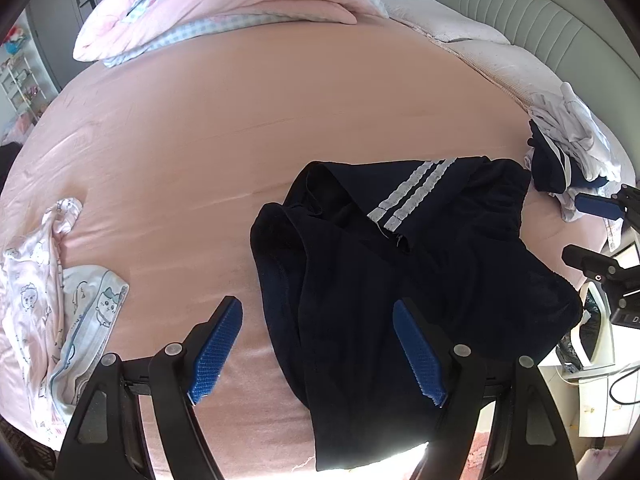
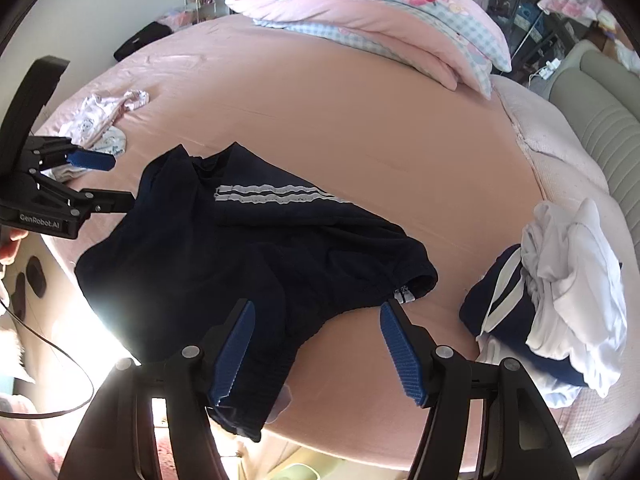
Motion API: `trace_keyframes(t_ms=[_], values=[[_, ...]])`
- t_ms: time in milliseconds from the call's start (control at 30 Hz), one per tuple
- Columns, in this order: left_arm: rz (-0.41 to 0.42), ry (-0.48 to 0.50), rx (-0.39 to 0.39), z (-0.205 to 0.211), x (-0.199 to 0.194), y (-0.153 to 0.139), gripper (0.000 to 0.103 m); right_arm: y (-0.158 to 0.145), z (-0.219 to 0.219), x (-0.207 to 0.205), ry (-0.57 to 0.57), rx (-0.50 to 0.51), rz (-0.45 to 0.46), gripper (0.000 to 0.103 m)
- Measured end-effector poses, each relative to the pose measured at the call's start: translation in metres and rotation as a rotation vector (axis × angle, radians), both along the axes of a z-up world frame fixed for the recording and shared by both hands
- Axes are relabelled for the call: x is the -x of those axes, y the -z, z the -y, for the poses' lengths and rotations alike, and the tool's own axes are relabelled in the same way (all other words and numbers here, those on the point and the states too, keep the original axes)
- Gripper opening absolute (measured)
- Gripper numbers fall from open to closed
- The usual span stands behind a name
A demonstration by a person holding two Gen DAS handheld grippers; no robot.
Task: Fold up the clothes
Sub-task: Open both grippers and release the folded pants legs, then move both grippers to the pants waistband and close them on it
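Item: dark navy garment (image 1: 400, 264), 2 white stripes (image 1: 412, 192) along 1 seam; lies crumpled on the pink bed (image 1: 240, 120) at its near edge, 1 portion draped over the side toward the floor.

Handling, as judged: soft knit, limp, light; no stiffness, so it sags and bunches wherever lifted; not fragile, not slippery on the ribbed blue pads; layers overlap, so a single pinch may catch 2 plies.

Hold points, as judged: the elasticated band with the white tag (image 2: 402, 294) at the right; the folded hem at the left; 1 corner per tool to spread it flat.

Left tongs (image 1: 318, 350): apart, empty, above the garment's left margin.

Right tongs (image 2: 316, 354): apart, empty, over the band edge.

Also present: printed white clothing (image 1: 48, 280) at left; white and navy heap (image 2: 560, 292) at right; folded quilt (image 2: 380, 20) at far side.
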State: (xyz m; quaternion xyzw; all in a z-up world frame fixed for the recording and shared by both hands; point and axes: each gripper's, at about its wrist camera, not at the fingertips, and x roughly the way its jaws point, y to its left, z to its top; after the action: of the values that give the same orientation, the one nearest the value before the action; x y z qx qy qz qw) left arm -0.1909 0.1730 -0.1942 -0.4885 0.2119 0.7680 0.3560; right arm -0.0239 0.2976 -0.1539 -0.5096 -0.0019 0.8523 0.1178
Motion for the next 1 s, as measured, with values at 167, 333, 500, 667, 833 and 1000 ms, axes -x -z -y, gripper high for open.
trace_keyframes(t_ms=[167,333,500,667,833,1000], values=[[-0.015,0.027,0.02,-0.012,0.0,0.003,0.077,0.012,-0.003,0.012,-0.052,-0.05,0.036,0.065],[-0.044,0.1,0.046,-0.039,-0.005,0.011,0.077,0.019,-0.013,0.024,-0.066,-0.094,0.06,0.065],[-0.062,0.149,0.087,-0.068,-0.007,0.024,0.077,0.028,-0.032,0.04,-0.036,-0.117,0.1,0.065],[-0.057,0.179,0.122,-0.085,-0.006,0.036,0.077,0.037,-0.052,0.05,-0.019,-0.127,0.144,0.065],[-0.071,0.194,0.162,-0.097,-0.004,0.043,0.077,0.042,-0.065,0.058,0.013,-0.105,0.185,0.065],[-0.081,0.222,0.181,-0.107,-0.005,0.047,0.077,0.044,-0.067,0.068,-0.011,-0.114,0.216,0.065]])
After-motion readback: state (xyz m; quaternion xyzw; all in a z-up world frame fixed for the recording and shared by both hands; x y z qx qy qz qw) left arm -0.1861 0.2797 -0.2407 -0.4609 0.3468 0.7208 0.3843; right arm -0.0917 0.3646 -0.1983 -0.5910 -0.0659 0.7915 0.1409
